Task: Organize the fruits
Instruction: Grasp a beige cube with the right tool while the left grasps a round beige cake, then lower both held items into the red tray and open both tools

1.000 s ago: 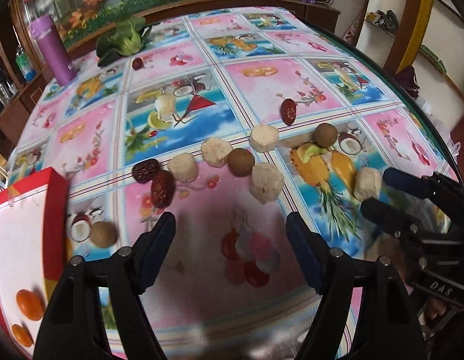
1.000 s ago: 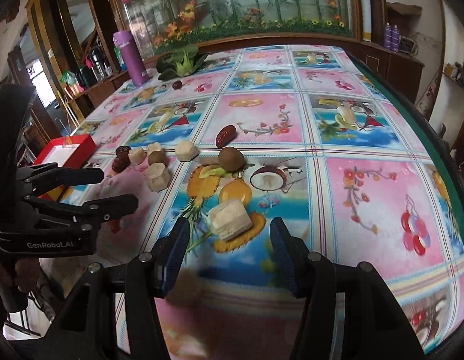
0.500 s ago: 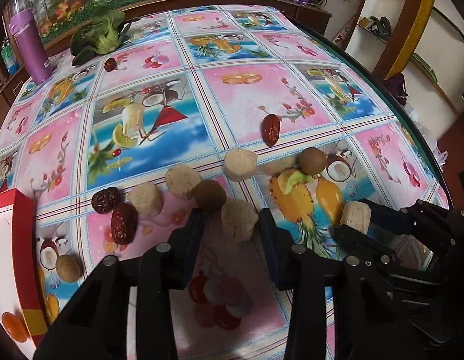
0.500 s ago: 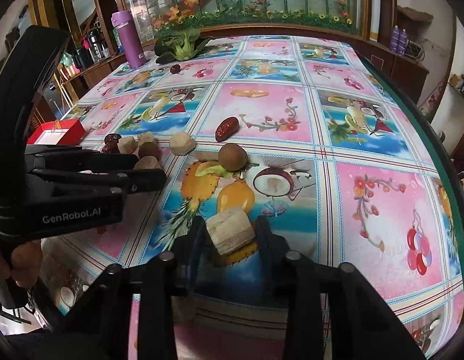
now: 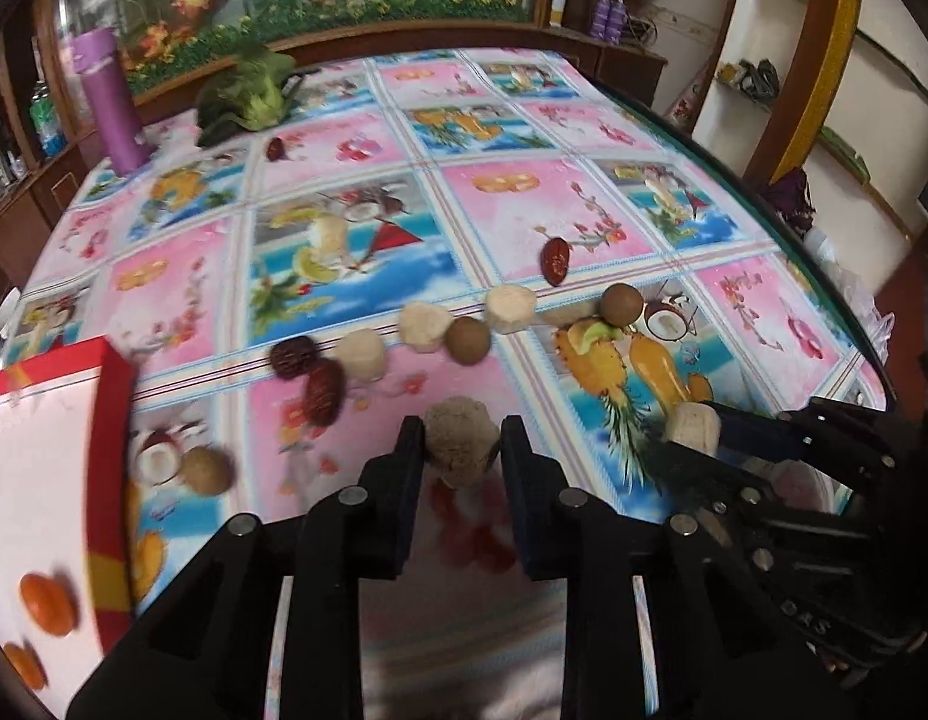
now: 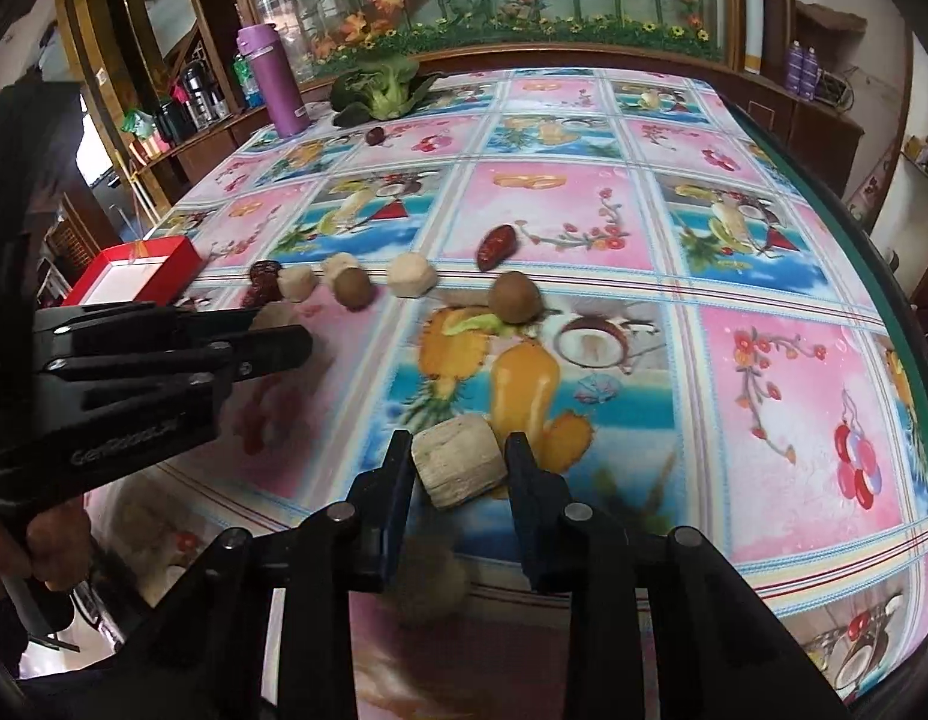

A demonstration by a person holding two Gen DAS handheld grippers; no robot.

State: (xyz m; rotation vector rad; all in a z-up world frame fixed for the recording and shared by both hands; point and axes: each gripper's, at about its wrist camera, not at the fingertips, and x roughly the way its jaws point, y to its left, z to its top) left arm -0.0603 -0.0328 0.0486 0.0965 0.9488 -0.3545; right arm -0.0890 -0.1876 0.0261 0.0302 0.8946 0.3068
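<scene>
In the left wrist view, my left gripper (image 5: 461, 441) is shut on a beige fruit chunk (image 5: 461, 450), held just over the patterned tablecloth (image 5: 511, 210). My right gripper (image 6: 461, 450) is shut on another beige chunk (image 6: 461, 468). That chunk (image 5: 694, 429) shows at the right of the left view too. A row of fruit lies ahead: dark red dates (image 5: 326, 390), beige chunks (image 5: 425, 324) and round brown fruits (image 5: 466, 339). One date (image 5: 555, 260) lies apart, farther back. A red box (image 5: 113, 396) at the left holds small orange fruits (image 5: 47, 603).
A round beige fruit (image 5: 206, 471) lies next to the red box. At the table's far end stand a purple bottle (image 5: 110, 102) and a leafy green vegetable (image 5: 248, 93), with a lone date (image 5: 276, 148) near them. The table's dark right edge (image 6: 883, 276) curves close by.
Both grippers went from open to shut, each closing on a beige chunk. Both have since drawn back a little with their chunks.
</scene>
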